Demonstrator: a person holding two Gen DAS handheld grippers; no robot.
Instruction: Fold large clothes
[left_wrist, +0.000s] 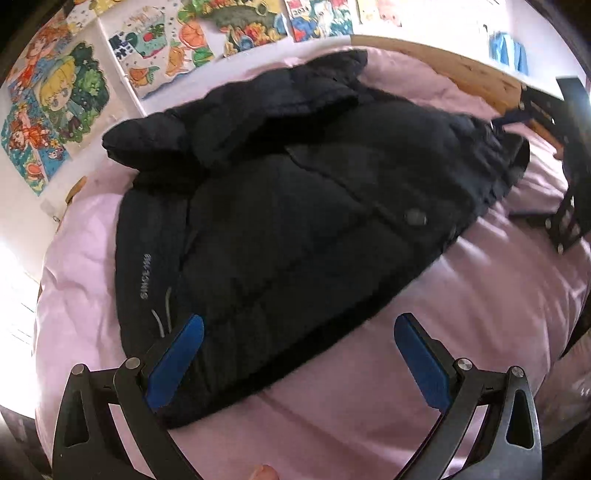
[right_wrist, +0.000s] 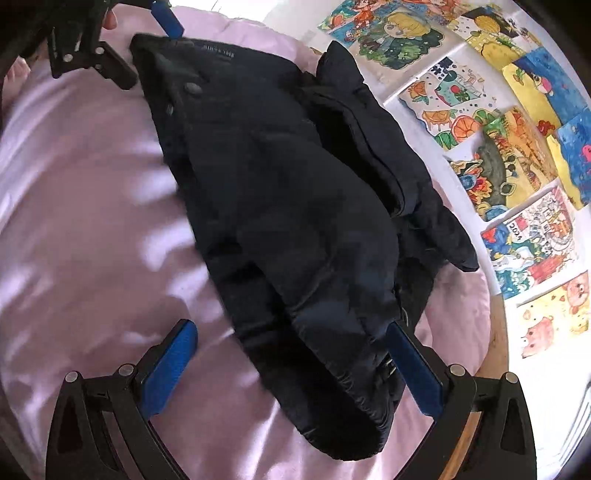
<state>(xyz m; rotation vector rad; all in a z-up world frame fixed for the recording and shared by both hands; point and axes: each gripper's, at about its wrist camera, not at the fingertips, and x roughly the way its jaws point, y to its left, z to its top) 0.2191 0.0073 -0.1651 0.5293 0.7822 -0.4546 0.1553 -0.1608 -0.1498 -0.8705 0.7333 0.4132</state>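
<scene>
1. Plainly, a black puffer jacket (left_wrist: 295, 206) lies spread on a bed with a pink sheet (left_wrist: 461, 314), front up, its snap button (left_wrist: 415, 218) showing.
2. Left tongs (left_wrist: 299, 332) stand wide open over the jacket's hem corner, gripping nothing (one blue pad (left_wrist: 177, 362) sits over the dark fabric, the other over the sheet).
3. Right tongs (right_wrist: 291, 347) are also spread open, with a jacket end lying between the pads; I cannot tell whether they touch it.
4. Colourful drawings (right_wrist: 517, 147) cover the white wall beside the bed.
</scene>
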